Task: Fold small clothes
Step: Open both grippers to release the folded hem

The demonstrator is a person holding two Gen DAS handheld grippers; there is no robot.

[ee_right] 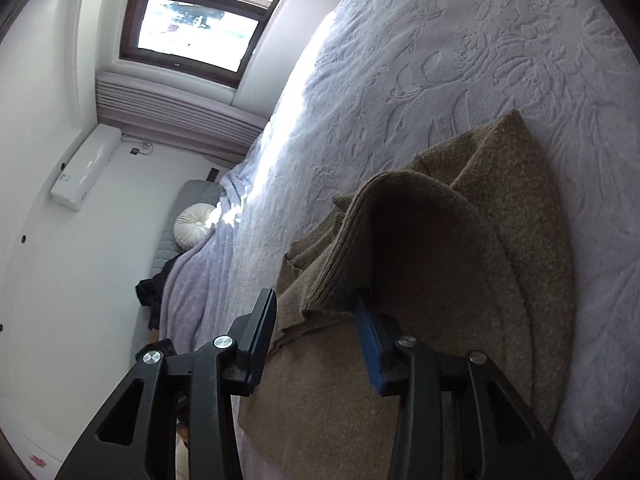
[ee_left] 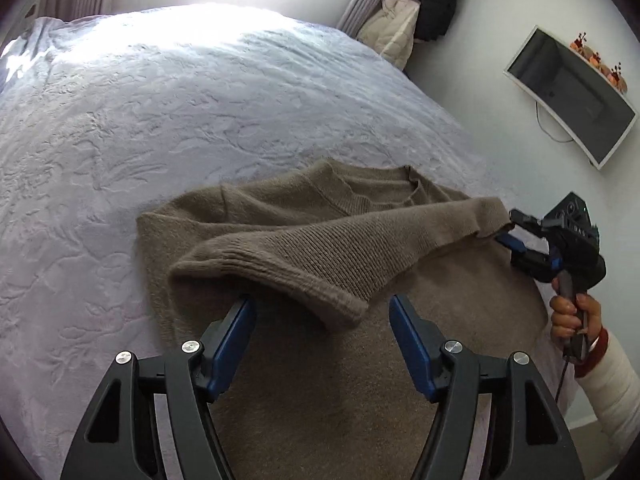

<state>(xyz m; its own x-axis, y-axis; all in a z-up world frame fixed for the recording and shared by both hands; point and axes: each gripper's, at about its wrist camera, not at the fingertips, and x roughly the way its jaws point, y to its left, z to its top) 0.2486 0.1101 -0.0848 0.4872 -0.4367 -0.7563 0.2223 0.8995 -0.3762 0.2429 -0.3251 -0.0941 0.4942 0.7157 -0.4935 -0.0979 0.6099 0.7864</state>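
The bed [ee_left: 200,120] fills most of both views; its pale lilac cover carries an embossed leaf pattern, and strong window light washes out its far edge. A brown knitted sweater [ee_left: 320,380] lies on the near part of the bed, body spread flat and neckline toward the far side. One ribbed sleeve [ee_left: 304,256] is folded across the body, running from the shoulder at the right of the left wrist view to its cuff near the left claw. The left claw [ee_left: 322,312] stands wide open just above the sweater; the cuff lies between its blue pads and slightly ahead of them, and neither pad presses on it. The right claw [ee_right: 316,308] stands partly open at the shoulder end of the sleeve; a raised fold of knit arches over its right pad, the fabric edge sits between the pads, and the left pad stands clear of the cloth, so nothing is gripped. In the left wrist view the right claw [ee_left: 506,228] shows at the sleeve's end, its handle held by a hand [ee_left: 572,316] with a white sleeve cuff. A wall screen [ee_left: 572,96] hangs on the wall at the right of that view, with dark and pale coats [ee_left: 420,12] hanging beyond it. The right wrist view shows a window [ee_right: 196,20], an air conditioner [ee_right: 86,168] and a round white cushion [ee_right: 194,226] by the headboard.
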